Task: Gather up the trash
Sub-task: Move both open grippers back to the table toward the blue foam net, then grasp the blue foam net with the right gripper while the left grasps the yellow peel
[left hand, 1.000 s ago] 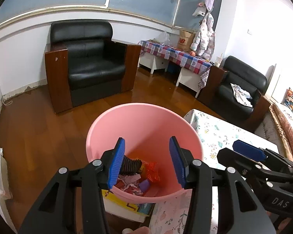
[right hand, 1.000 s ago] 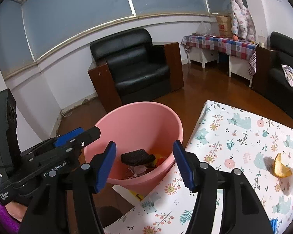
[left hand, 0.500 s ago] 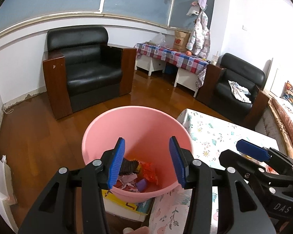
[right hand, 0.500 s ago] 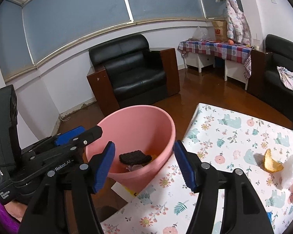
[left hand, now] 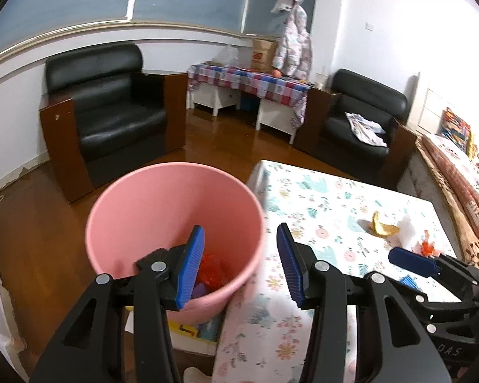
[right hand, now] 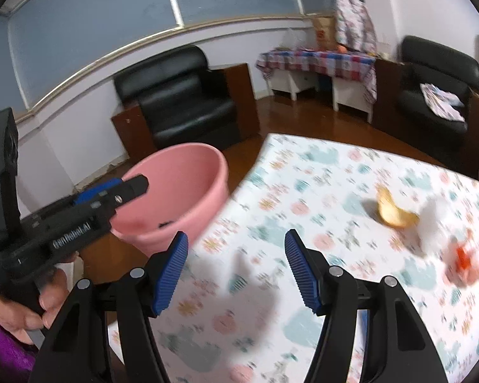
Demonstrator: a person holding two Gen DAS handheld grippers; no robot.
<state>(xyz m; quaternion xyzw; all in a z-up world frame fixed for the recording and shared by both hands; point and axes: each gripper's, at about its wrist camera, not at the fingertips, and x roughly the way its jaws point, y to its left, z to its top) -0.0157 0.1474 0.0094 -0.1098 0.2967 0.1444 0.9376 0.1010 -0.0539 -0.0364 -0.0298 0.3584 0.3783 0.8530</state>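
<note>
Both grippers tilt downward, jaws apart and empty: left gripper point(left hand: 239, 265) over the pink bin's point(left hand: 137, 198) rim, right gripper point(right hand: 236, 271) above the floral tablecloth point(right hand: 335, 191).

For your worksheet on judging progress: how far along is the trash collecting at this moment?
Done: the pink bin beside the table already holds some scraps, red and dark pieces among them. In hand: nothing, since the left gripper and right gripper are both open and empty. Left: the orange peel, the white wad and the red scrap lie on the tablecloth.
</note>
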